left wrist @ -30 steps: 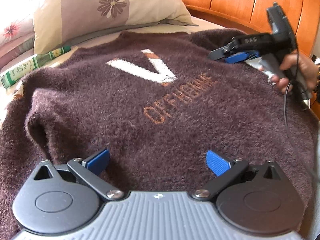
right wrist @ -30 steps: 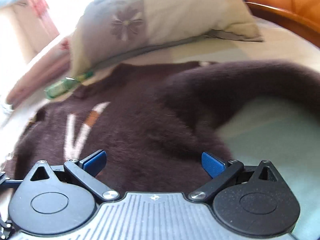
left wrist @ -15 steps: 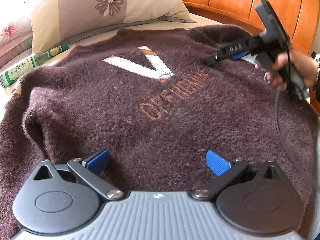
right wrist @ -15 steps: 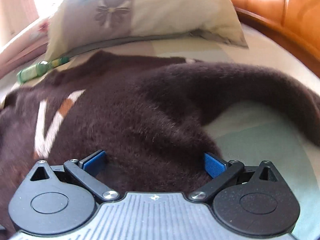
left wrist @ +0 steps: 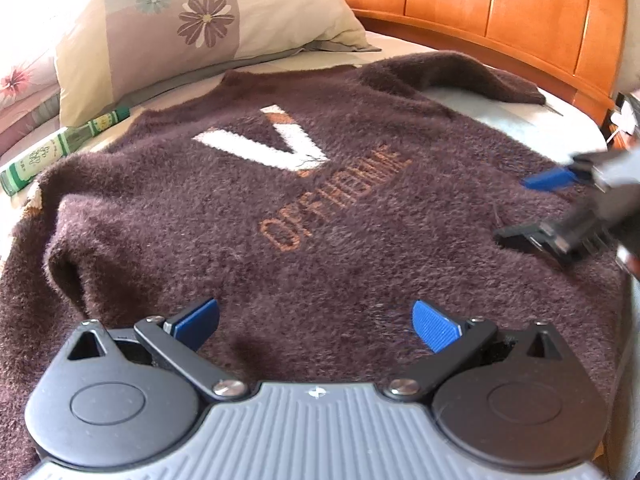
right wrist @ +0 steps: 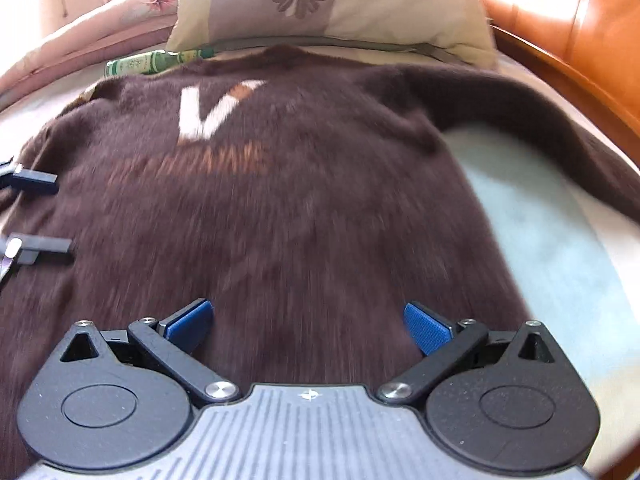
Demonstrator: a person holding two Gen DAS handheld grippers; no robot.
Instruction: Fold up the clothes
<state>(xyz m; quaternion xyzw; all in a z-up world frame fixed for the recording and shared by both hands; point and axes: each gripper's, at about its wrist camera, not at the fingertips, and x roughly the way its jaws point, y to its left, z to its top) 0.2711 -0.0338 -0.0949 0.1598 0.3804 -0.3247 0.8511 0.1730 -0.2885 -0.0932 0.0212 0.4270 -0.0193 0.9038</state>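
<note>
A fuzzy dark brown sweater (left wrist: 320,216) with a white V and orange lettering lies spread flat on the bed, and it fills the right wrist view too (right wrist: 280,216). My left gripper (left wrist: 316,322) hovers open over the sweater's lower hem, nothing between its blue pads. My right gripper (right wrist: 308,322) is open as well, low over the hem on the other side; from the left wrist view it shows at the right edge (left wrist: 536,206). One sleeve (right wrist: 540,120) curves out to the right across the sheet. The left gripper's fingertips (right wrist: 36,178) poke in at the left edge.
A floral pillow (left wrist: 192,28) lies past the collar, with a green glass bottle (left wrist: 52,148) beside it on the left. An orange wooden headboard (left wrist: 500,20) curves along the right. Pale sheet (right wrist: 540,240) shows to the right of the sweater body.
My right gripper has swung down from the shoulder near the headboard to the lower right hem, turning to face up the sweater. My left gripper stays put.
</note>
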